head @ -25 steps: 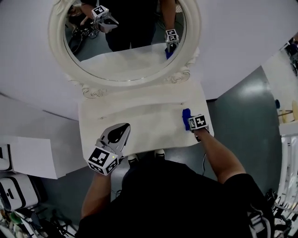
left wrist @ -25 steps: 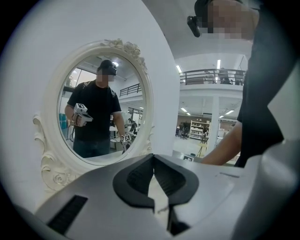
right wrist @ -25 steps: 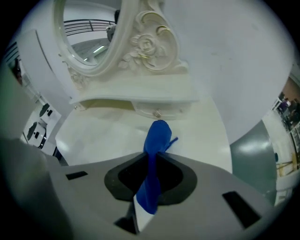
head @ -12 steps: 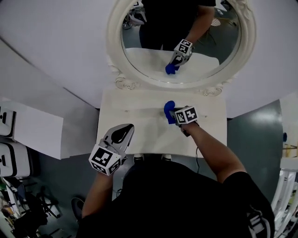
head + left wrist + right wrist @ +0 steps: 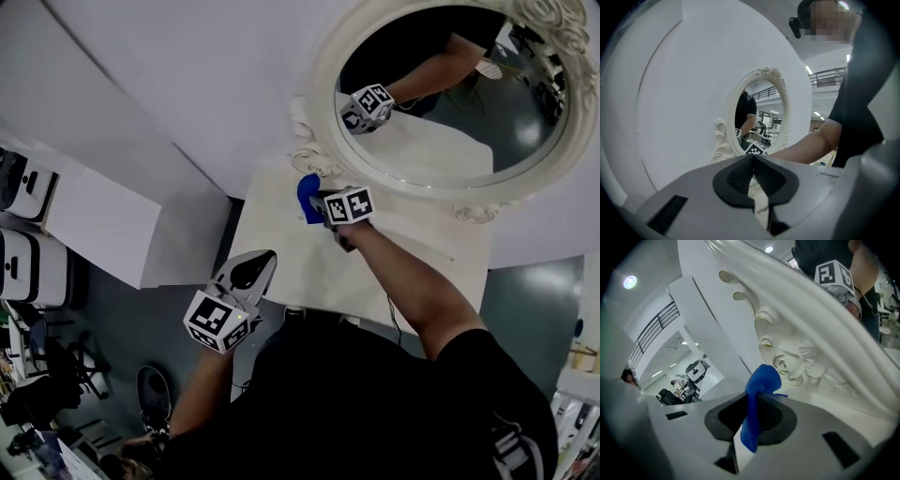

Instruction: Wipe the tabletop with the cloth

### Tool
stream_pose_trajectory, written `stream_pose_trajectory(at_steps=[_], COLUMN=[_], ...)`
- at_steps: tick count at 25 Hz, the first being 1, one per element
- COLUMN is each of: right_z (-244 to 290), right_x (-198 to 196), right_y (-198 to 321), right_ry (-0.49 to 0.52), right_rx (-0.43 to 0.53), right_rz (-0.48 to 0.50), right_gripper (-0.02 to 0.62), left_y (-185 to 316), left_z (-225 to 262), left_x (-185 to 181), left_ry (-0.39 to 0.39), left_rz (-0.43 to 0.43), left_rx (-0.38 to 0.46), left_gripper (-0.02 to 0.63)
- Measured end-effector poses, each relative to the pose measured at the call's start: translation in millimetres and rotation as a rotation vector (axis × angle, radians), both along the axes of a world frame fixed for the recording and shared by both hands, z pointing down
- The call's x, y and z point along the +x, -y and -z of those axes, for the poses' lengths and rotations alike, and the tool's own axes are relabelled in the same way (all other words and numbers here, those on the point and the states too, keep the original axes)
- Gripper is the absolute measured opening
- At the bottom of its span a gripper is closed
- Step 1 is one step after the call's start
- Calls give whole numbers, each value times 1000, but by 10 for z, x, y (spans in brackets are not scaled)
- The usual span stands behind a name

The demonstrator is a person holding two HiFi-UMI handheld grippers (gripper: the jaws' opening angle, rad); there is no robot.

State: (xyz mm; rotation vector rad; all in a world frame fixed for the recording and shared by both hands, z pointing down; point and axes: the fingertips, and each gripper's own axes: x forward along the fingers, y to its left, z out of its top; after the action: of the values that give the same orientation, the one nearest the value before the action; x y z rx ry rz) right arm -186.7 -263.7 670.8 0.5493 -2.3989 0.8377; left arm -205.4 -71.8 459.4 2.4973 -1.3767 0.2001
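A blue cloth [image 5: 307,197] is pinched in my right gripper [image 5: 319,208], which is shut on it at the far left corner of the white tabletop [image 5: 309,267], close to the mirror's carved frame. In the right gripper view the blue cloth [image 5: 757,401] sticks up between the dark pads, with the carved frame [image 5: 797,366] just ahead. My left gripper [image 5: 251,272] hovers at the table's near left edge, shut and holding nothing. Its pads [image 5: 738,180] meet in the left gripper view.
An oval white-framed mirror [image 5: 450,103] stands on the back of the table against a white wall and reflects my right gripper. A white cabinet [image 5: 103,225] lies to the left. Dark floor with gear and a shoe [image 5: 150,394] is lower left.
My right gripper has swept the blue cloth from the table's right side across to its far left corner. The left gripper has stayed near the front left edge. My head view has swung.
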Motion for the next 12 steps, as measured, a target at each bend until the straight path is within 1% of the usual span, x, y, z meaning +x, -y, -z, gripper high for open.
stream_pose_trajectory(at_steps=[2,5,8,12], right_z=[-40,-172,-360,-570], right_x=[-265,-491,-556,-500], right_y=[42,88,146,257], right_ry=[25,48,36,-6], right_rx=[-22,-68,-102,-122], right_rz=[2,-14,-35,-74], right_gripper=[40,40,40,40], left_y=[-10,-25,-32,-24], left_z=[-20,-51,-66,-108], left_x=[-117,-241,-337,-463], left_ry=[3,6,7,9], left_rz=[19,41,59,72], left_rx=[-6,-16,-22,-36], left_gripper=[11,11,11,11])
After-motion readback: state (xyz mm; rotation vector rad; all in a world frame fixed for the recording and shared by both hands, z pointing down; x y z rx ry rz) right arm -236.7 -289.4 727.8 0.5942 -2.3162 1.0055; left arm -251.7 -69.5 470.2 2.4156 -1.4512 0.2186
